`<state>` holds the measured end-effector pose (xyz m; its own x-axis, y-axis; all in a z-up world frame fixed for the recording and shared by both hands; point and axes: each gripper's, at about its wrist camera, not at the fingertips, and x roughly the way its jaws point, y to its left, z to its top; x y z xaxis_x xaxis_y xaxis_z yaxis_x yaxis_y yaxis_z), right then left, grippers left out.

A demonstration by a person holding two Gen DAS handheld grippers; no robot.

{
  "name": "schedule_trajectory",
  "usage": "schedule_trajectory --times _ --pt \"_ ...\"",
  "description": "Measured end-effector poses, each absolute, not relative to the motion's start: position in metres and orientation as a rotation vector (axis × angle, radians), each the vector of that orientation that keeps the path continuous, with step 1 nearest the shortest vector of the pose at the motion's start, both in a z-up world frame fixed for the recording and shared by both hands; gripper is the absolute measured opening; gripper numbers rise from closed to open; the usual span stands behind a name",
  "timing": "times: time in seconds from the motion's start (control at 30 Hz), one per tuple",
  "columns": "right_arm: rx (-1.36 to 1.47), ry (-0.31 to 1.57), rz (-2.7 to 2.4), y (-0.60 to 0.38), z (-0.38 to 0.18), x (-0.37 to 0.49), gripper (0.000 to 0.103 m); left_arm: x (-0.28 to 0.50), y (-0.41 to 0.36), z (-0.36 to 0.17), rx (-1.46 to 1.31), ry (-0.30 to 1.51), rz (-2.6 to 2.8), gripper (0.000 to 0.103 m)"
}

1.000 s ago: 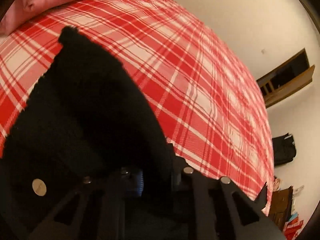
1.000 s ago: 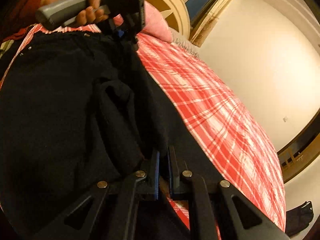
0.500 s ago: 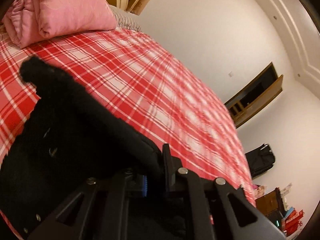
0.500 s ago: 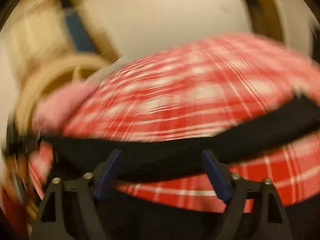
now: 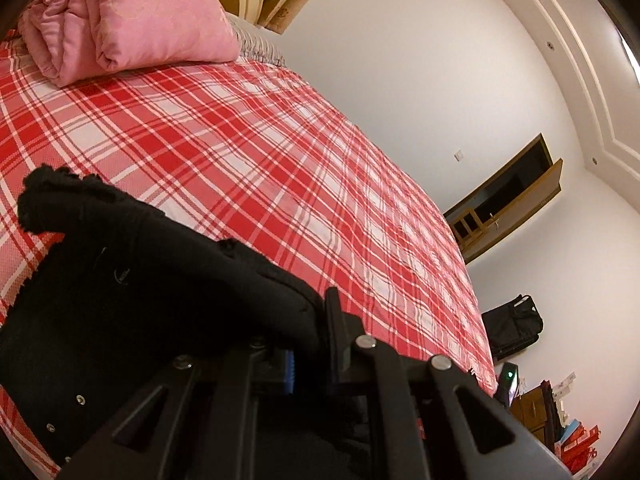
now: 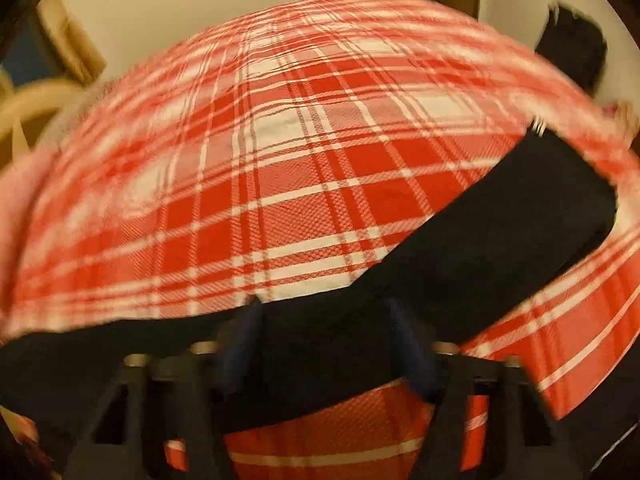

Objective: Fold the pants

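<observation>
The black pants [image 5: 132, 280] lie on the red and white plaid bedspread [image 5: 280, 168], with a folded pink blanket [image 5: 120, 20] up at the head of the bed. The left gripper [image 5: 310, 332] is clamped tight on a thick fold of the pants, just as it was a second ago, but it has lifted and tipped back since then: more of the bed, the wall and the wooden door [image 5: 508, 200] now show beyond it, and the cloth hangs from its fingers. The right gripper [image 6: 324, 320] has changed far more. A second ago it pinched the fabric near the waist; now it has swung round and rolled, its view smeared with motion, and a band of the pants [image 6: 480, 248] runs across between its fingers, which stand apart and are closing on it, not yet pressing the cloth
</observation>
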<state>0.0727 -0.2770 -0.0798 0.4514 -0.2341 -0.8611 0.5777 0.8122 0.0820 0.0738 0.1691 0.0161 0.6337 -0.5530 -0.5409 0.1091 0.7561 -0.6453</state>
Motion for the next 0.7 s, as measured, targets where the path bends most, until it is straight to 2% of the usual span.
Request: schedule_trajectory --times 0.03,0.1,0.17,0.3,0.47,0.57,0.7 --pt "0.392 0.976 -0.514 -0.282 -0.079 0.068 0.012 0.075 0.169 0.017 -0.602 0.805 -0.407 0.012" --pt "0.489 0.951 -0.436 -0.299 -0.077 0.055 0.004 0.075 0.171 0.017 -0.595 0.806 -0.409 0.012" --pt "0.569 0.896 -0.374 -0.311 -0.069 0.042 0.003 0.076 0.172 0.017 -0.588 0.807 -0.406 0.012" --pt "0.703 0.654 -0.266 -0.330 -0.026 0.004 0.003 0.076 0.173 0.023 -0.597 0.810 -0.428 0.012" --pt "0.714 0.458 -0.141 -0.321 0.022 -0.064 0.003 0.054 0.183 0.045 -0.593 0.761 -0.468 0.012" --pt "0.696 0.418 -0.114 -0.307 0.028 -0.108 0.003 0.038 0.199 0.045 -0.607 0.761 -0.473 0.012" --pt "0.695 0.449 -0.098 -0.286 0.006 -0.159 0.003 0.009 0.215 0.028 -0.622 0.795 -0.486 0.012"
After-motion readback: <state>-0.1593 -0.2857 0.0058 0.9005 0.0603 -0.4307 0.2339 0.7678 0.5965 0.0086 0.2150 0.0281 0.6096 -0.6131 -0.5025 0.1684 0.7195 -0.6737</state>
